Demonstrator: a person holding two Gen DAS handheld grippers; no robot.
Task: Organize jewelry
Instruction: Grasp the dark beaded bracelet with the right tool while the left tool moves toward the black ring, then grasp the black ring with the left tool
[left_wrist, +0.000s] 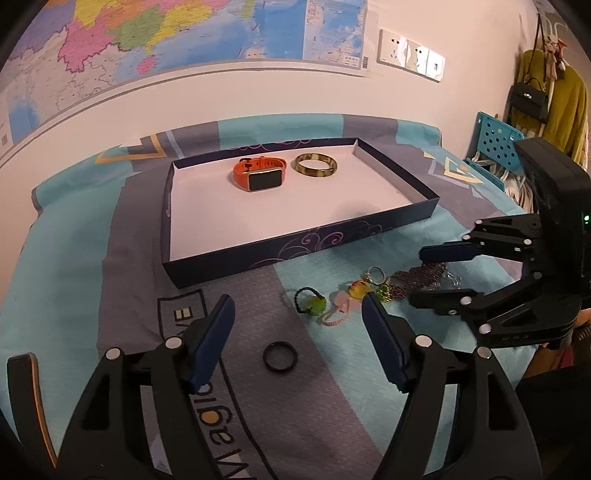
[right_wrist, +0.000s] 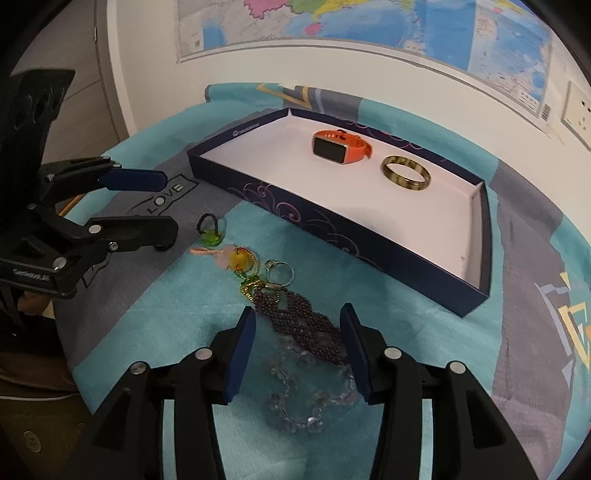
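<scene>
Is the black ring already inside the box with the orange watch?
No, the black ring lies on the cloth outside the box, while the orange watch sits inside.

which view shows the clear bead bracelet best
The right wrist view: the clear bead bracelet lies on the cloth between the open right gripper fingers, beside the dark purple bead strand. In the left wrist view the right gripper hides most of it, leaving only a faint glint.

Your bed (left_wrist: 74, 229): teal-grey patterned cover.
On it, you've got: tray box (left_wrist: 295, 254), black ring (left_wrist: 280, 357), trinkets (right_wrist: 236, 258), bead bracelets (right_wrist: 306, 332).
</scene>
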